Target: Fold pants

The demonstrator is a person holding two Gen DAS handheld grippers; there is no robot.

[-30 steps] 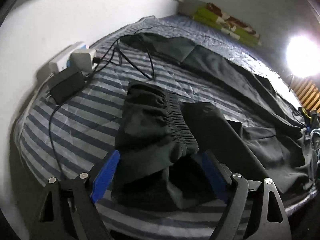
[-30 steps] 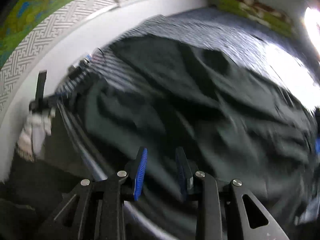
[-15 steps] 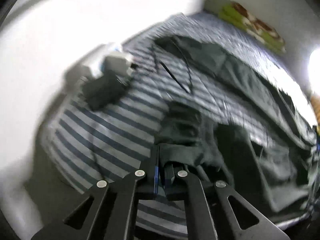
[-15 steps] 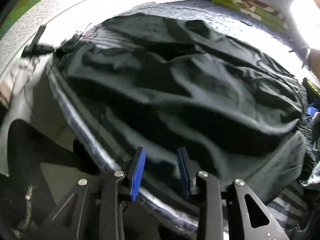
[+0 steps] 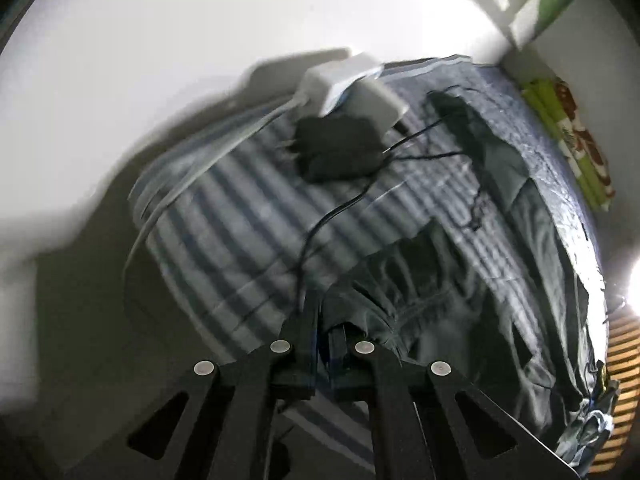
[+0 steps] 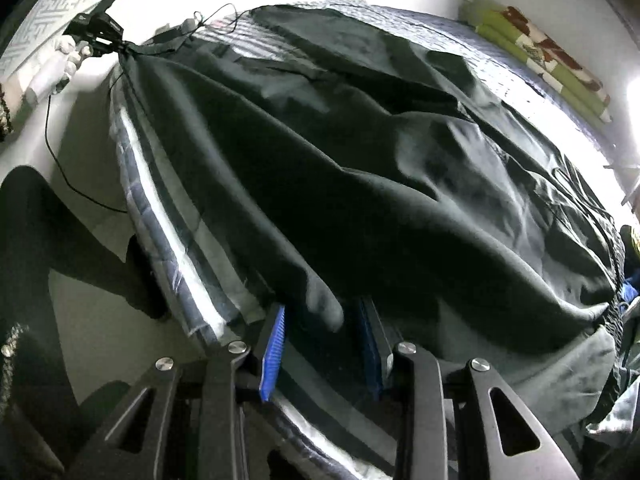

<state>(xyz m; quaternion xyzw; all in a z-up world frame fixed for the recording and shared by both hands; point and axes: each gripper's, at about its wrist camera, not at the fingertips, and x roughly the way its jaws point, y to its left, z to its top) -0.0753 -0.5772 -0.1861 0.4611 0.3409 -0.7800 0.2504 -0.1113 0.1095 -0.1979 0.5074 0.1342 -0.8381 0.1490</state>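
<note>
Black pants lie spread over the striped bed. In the left wrist view my left gripper is shut on the gathered elastic waistband, which rises in folds from the fingertips. The right wrist view shows that same gripper far off at the upper left, held by a gloved hand, with the pants stretched taut from it. My right gripper is open at the bed's near edge. A fold of the pants' edge hangs between its blue pads.
A black charger and a white power strip with cables lie on the striped sheet by the wall. Folded green bedding sits at the far end. A person's dark leg stands left of the bed.
My left gripper went from open over the waistband to shut on it and pulled it up and left. The right gripper moved in to the pants' near edge and stayed open.
</note>
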